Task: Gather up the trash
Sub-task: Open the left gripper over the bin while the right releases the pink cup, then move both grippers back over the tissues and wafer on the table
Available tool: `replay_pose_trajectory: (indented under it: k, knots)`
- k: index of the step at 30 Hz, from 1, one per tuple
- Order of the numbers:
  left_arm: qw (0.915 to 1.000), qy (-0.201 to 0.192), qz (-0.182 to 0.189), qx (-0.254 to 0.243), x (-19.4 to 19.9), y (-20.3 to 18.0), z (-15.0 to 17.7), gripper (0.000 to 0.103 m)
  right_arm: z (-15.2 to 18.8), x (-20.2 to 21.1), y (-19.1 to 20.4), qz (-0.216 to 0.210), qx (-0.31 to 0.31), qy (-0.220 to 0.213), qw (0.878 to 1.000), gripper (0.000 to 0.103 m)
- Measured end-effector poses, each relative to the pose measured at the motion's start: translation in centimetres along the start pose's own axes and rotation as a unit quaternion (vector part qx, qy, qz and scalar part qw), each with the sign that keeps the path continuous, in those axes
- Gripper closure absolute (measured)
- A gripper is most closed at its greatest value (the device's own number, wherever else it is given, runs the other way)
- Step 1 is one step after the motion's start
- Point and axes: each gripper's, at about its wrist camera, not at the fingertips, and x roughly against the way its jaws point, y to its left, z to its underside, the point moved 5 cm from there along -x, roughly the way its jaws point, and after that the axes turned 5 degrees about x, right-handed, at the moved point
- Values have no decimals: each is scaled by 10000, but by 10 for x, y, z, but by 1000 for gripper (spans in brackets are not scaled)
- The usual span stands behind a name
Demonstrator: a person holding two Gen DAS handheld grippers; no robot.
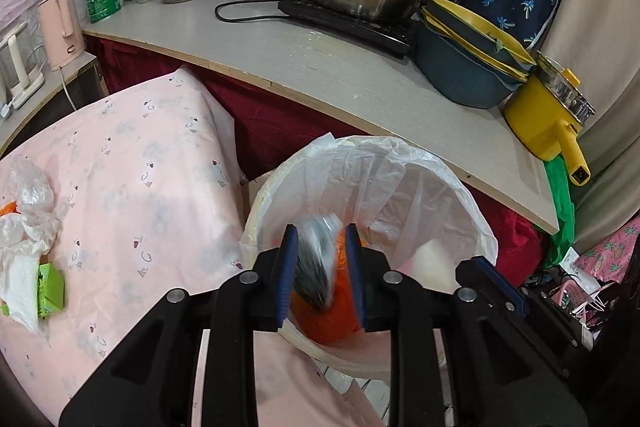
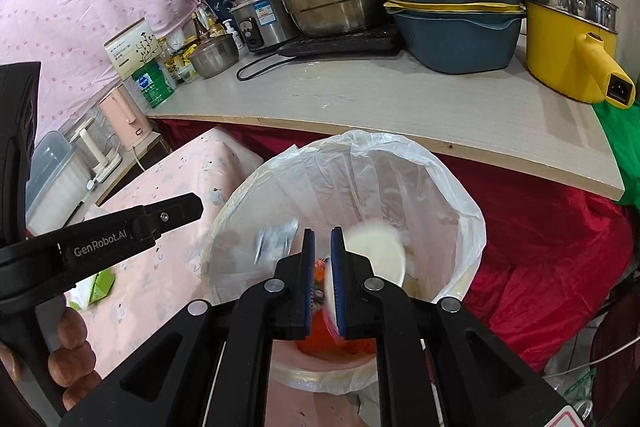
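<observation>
My left gripper (image 1: 322, 239) hangs over a white bin (image 1: 452, 171) lined with a clear bag. Its jaws stand apart and a blurred silvery wrapper (image 1: 316, 263) drops between them without being pinched. In the right wrist view the same wrapper (image 2: 276, 239) falls free past the left gripper's finger (image 2: 176, 213). My right gripper (image 2: 322, 233) is over the same bin (image 2: 400, 147), jaws a narrow gap apart. A blurred white round lid (image 2: 376, 255) tumbles just beside its right pad. Orange waste (image 2: 320, 343) lies at the bottom.
A crumpled clear bag (image 1: 28, 187), white tissue (image 1: 20, 267) and a green carton (image 1: 52, 291) lie on the pink-clothed table (image 1: 140, 167) to the left. Behind the bin runs a counter (image 1: 360, 75) with steel pots, blue basins and a yellow cooker. A hand (image 2: 68, 359) holds the left gripper.
</observation>
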Motion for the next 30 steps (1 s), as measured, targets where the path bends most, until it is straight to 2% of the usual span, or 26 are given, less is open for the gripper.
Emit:
replay_pose_trajectory:
  k: [1,8,12,30]
  knots:
    - [10000,-17,-27,6,1,2,0,72,-1,0,0,-9,-2,-4,10000,93]
    - [9995,-169,-250,29,10,15,2,67,-3,2,8,-76,45,-29,10000,91]
    - [9989,-248,-387,26,18,21,5,67,-3,7,14,-94,86,-68,9999,85]
    - [9946,-598,-836,159,65,59,17,67,-3,31,64,-311,437,-189,9984,84]
